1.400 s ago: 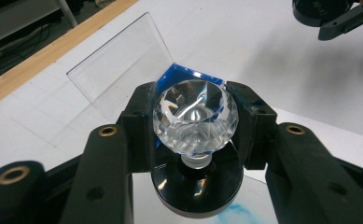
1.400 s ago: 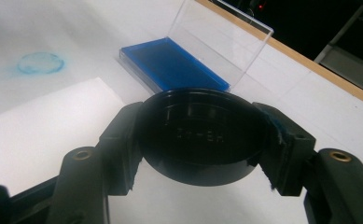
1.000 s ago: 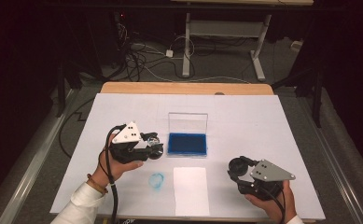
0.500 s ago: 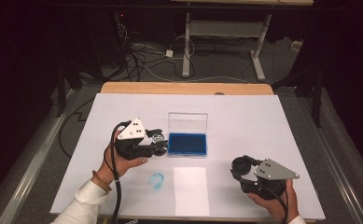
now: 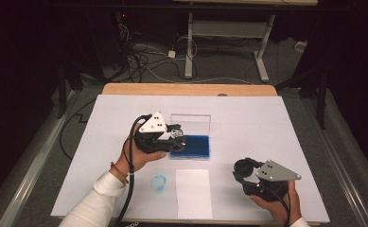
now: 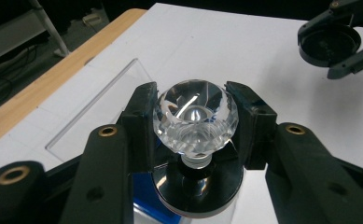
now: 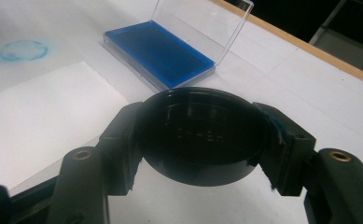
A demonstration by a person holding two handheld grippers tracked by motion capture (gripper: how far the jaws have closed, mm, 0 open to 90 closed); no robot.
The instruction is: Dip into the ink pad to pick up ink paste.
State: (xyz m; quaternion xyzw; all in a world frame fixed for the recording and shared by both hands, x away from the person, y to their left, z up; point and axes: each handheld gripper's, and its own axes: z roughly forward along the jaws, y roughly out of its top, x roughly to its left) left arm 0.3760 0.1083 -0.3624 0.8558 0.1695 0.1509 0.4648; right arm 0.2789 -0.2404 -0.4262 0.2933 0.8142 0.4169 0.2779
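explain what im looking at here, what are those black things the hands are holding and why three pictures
A person at a table holds a tool in each hand: a hand-held gripper with two black jaws. The high view looks down from above. The other two pictures come from cameras riding on each tool, looking along its jaws.

The left hand-held gripper is shut on a stamp with a clear faceted knob and a round black base, over the blue ink pad in its open clear case. The right hand-held gripper is shut on a round black cap. On the white table cover also lie a white paper sheet and a faint blue ring mark.
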